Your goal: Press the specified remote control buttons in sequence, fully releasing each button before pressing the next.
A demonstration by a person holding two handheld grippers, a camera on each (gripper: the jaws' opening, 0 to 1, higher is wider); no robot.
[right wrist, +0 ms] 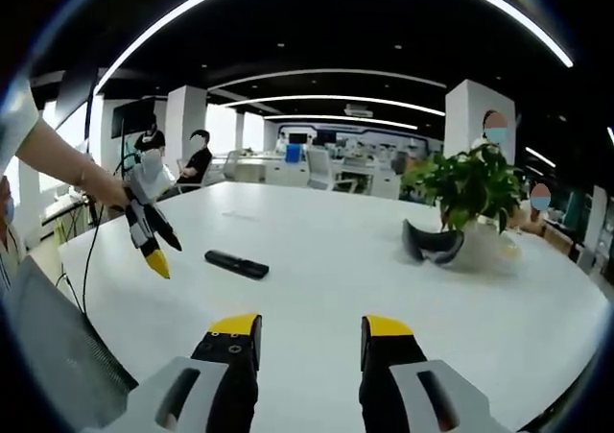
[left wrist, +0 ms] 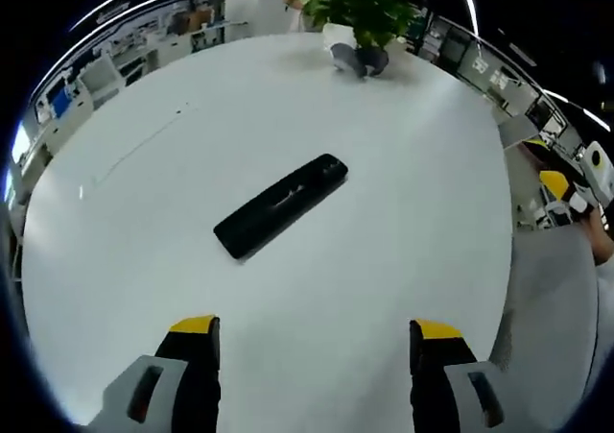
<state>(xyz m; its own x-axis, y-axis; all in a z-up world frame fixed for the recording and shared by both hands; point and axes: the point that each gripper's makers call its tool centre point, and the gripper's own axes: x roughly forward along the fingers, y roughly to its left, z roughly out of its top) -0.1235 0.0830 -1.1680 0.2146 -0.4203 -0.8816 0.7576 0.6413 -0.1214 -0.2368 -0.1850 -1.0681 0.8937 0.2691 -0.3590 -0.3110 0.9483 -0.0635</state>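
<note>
In the left gripper view my left hand-held gripper (left wrist: 316, 332) hangs with its yellow-tipped jaws spread wide over the white surface (left wrist: 413, 212), and the black remote control (left wrist: 281, 205) lies flat and diagonal at the frame's centre, above and between the jaws, untouched. My right hand-held gripper (right wrist: 308, 337) is likewise spread and holds nothing; its view shows the remote at left of centre. A potted plant (right wrist: 467, 188) stands at the right, a dark headset-like object (right wrist: 432, 242) beside it.

Remote control (left wrist: 281, 205) buttons too small to tell; plant (left wrist: 363, 9) top cut off.
</note>
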